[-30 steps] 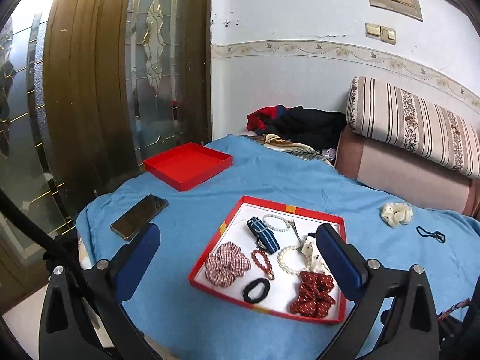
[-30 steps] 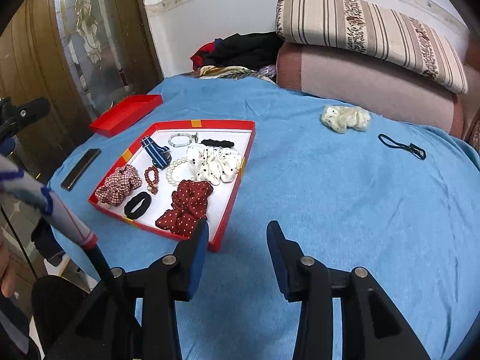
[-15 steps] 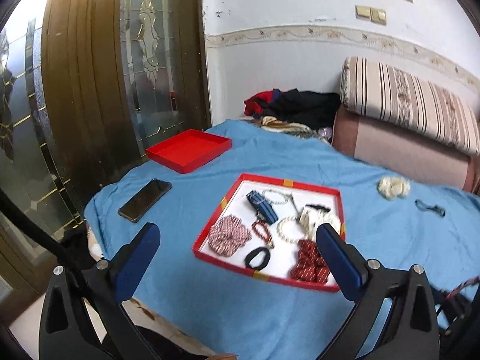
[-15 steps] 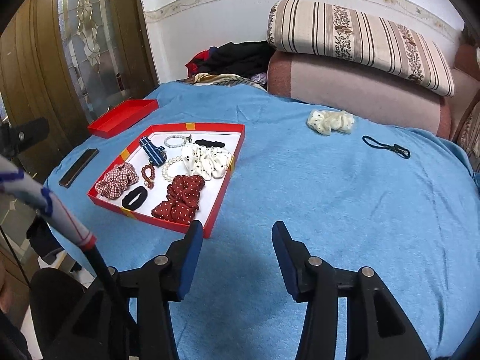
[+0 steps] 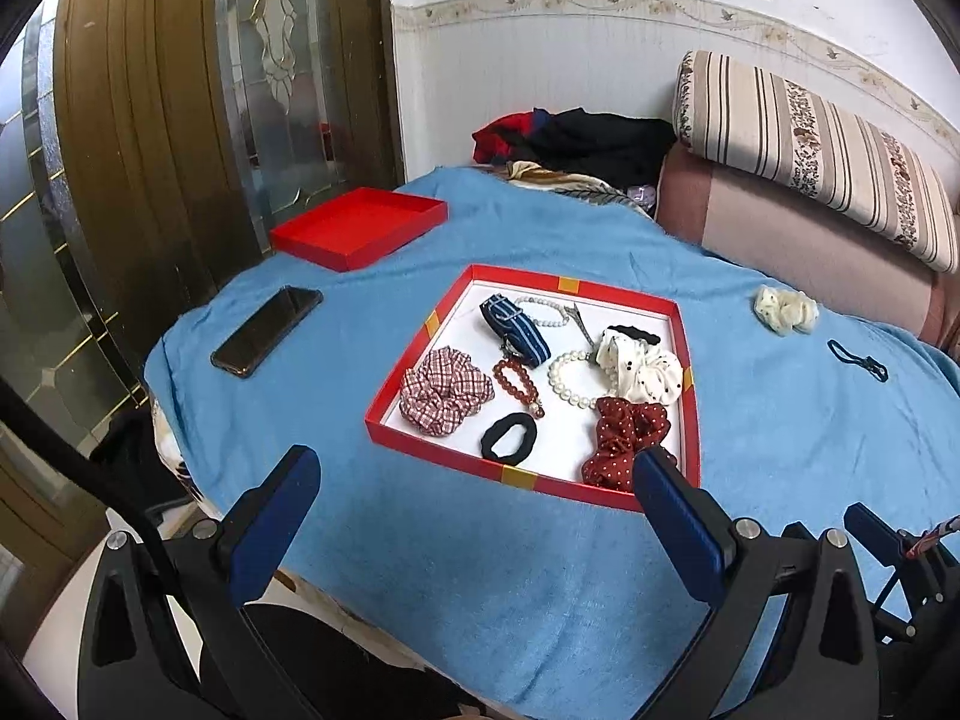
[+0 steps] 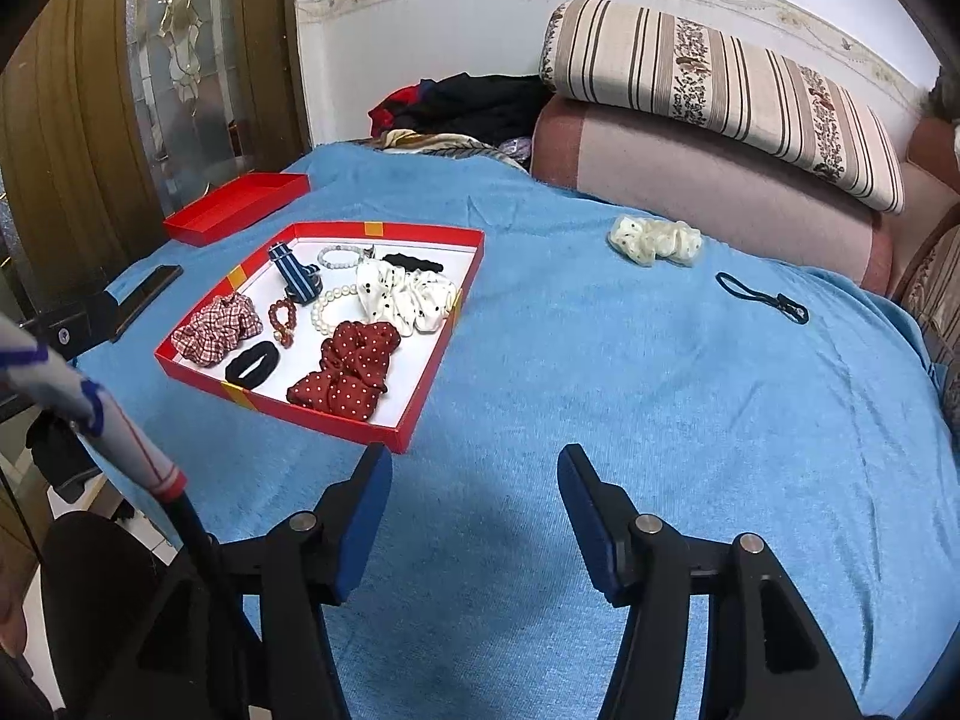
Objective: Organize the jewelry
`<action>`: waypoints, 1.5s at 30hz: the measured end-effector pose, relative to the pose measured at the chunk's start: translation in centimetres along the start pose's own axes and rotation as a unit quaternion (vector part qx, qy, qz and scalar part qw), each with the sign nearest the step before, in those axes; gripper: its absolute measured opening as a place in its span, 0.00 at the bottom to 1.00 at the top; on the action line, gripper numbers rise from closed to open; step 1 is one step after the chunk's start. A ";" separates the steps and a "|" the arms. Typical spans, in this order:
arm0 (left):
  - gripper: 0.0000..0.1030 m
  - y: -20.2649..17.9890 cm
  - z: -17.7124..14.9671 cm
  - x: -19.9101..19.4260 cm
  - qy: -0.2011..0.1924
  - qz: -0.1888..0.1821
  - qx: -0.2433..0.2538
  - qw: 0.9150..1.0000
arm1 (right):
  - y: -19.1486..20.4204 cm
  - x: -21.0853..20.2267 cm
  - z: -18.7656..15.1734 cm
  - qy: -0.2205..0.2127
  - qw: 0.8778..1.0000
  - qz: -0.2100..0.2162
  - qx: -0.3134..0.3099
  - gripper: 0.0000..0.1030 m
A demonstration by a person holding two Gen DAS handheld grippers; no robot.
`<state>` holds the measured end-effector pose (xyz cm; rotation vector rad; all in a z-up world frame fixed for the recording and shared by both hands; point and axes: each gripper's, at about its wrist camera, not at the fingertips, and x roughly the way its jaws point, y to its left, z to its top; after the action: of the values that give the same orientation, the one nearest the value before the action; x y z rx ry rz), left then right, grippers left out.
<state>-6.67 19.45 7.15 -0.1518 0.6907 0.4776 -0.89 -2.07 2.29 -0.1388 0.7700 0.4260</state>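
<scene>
Tray (image 6: 420, 402) near left edge of bed (image 6: 600, 372) holds most pieces; cream scrunchie (image 6: 654, 239) and black hair tie (image 6: 762, 295) loose by far edge, likely next. Right gripper (image 6: 474, 474) jaws just been opening, nothing between, readying pickup. Left gripper (image 5: 474, 492) released, empty.

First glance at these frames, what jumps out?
The red tray on the blue blanket, packed with scrunchies, bead bracelets and a black hair tie. Then the strays to its right: a cream scrunchie and a thin black hair tie. Both claws hang open and empty.
</scene>
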 end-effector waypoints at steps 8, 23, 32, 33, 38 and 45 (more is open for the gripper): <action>1.00 0.2 -0.4 1.7 0.017 -0.003 -0.004 1.000 | 0.4 0.8 -0.3 0.010 1.000 -0.008 -0.006 0.62; 1.00 0.9 -1.0 4.1 0.042 -0.004 -0.017 0.999 | 1.2 1.5 -0.4 0.006 0.999 -0.020 -0.025 0.64; 1.00 1.0 -1.1 4.6 0.043 -0.005 -0.019 0.999 | 1.3 1.8 -0.3 0.009 0.999 -0.023 -0.029 0.65; 1.00 1.0 -1.1 4.6 0.044 -0.005 -0.019 0.999 | 1.4 1.8 -0.4 0.009 0.999 -0.023 -0.030 0.65; 1.00 0.9 -1.1 4.9 0.045 -0.003 -0.020 0.999 | 1.4 2.1 -0.4 0.011 0.999 -0.023 -0.033 0.65; 1.00 1.1 -1.2 5.4 0.052 -0.006 -0.022 0.998 | 2.3 2.4 0.0 0.014 0.999 -0.015 -0.042 0.66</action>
<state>-4.28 22.10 2.78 -0.2233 0.7820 0.4762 -0.34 0.80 0.68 -0.2354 0.7776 0.4296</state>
